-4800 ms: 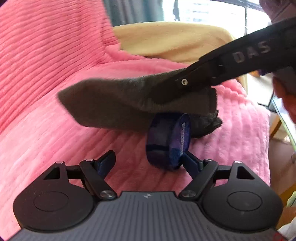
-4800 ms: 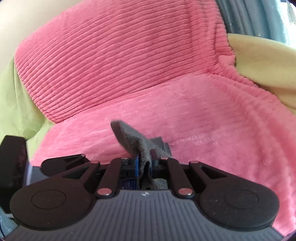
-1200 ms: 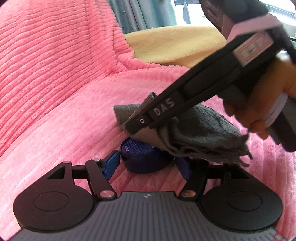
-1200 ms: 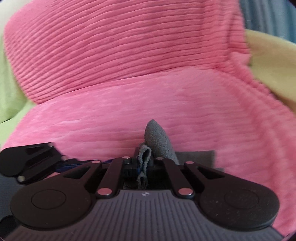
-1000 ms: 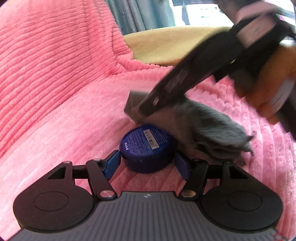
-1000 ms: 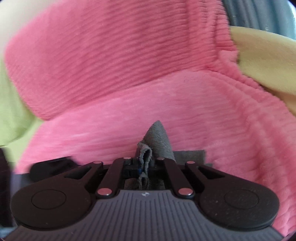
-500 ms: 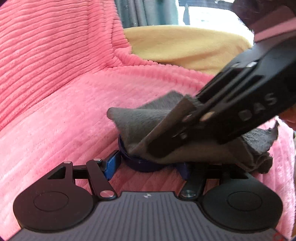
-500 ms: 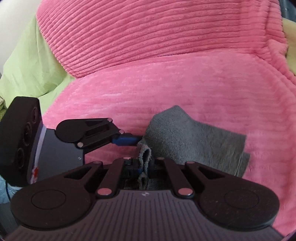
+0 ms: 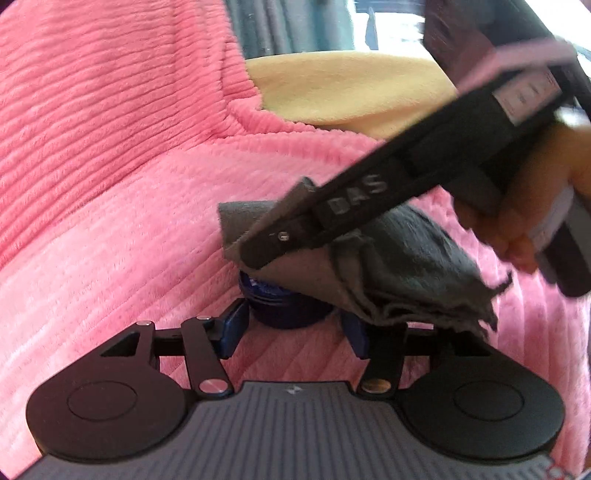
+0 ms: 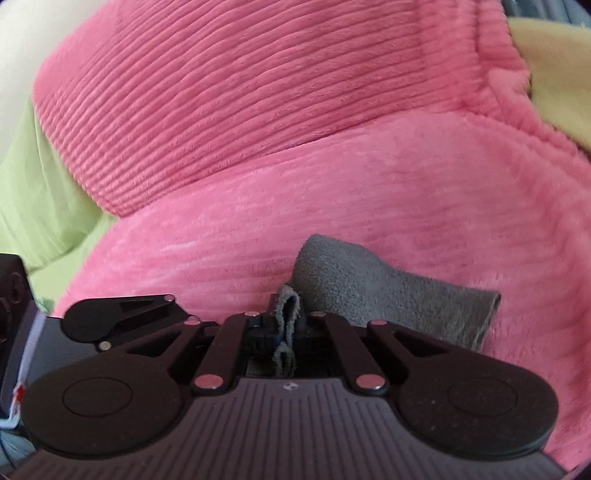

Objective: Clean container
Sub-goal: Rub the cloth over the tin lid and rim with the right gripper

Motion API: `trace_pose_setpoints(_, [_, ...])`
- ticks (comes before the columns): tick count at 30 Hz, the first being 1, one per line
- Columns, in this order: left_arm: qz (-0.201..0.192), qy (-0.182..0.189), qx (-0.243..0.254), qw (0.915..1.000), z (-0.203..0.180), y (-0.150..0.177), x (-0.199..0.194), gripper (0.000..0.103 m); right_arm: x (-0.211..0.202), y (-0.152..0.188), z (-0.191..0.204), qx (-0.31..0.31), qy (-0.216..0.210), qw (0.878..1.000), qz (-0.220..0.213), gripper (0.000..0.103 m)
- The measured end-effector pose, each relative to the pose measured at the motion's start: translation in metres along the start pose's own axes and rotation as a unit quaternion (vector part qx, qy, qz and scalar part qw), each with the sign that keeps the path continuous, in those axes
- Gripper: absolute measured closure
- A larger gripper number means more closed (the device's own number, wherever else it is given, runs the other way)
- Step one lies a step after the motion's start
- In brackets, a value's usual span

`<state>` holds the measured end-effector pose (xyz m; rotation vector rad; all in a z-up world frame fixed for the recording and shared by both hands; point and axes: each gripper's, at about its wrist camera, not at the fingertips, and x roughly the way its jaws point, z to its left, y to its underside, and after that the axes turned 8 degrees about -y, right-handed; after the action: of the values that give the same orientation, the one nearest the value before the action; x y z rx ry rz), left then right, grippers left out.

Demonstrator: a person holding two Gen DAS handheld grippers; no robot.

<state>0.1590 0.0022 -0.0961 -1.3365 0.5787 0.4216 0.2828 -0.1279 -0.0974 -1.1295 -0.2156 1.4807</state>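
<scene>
A small round dark-blue container (image 9: 284,306) lies on the pink ribbed cushion (image 9: 110,240), held between the blue pads of my left gripper (image 9: 291,326), which is shut on it. My right gripper (image 10: 288,325) is shut on a grey cloth (image 10: 388,291). In the left wrist view the right gripper (image 9: 258,254) reaches in from the upper right and presses the cloth (image 9: 406,273) over the container's top, hiding most of it. A hand (image 9: 524,206) holds the right gripper.
The pink cushion's backrest (image 10: 240,92) rises behind. A yellow cushion (image 9: 351,96) lies at the far right, a green one (image 10: 40,192) at the left. Curtains and a bright window (image 9: 388,22) stand beyond. The left gripper's body (image 10: 122,317) shows beside the right one.
The right gripper has swept the cloth back and forth over the container; since half a second ago it has swung up and tilted, with the cloth still on the lid. The left gripper stays put.
</scene>
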Motion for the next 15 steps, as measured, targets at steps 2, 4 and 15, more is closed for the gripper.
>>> trace_pose_setpoints(2, [0.004, 0.013, -0.013, 0.9998, 0.005, -0.004, 0.006, 0.04, -0.002, -0.001, -0.008, 0.025, -0.013, 1.0, -0.002, 0.103])
trace_pose_setpoints(4, [0.007, 0.021, -0.021, 0.9995, 0.007, -0.007, 0.013, 0.035, -0.002, -0.001, -0.01, 0.035, -0.019, 0.999, -0.003, 0.103])
trace_pose_setpoints(15, [-0.006, 0.031, -0.003, 0.9995, 0.007, -0.008, 0.027, 0.034, -0.008, -0.012, -0.01, -0.016, 0.015, 1.0, 0.017, 0.103])
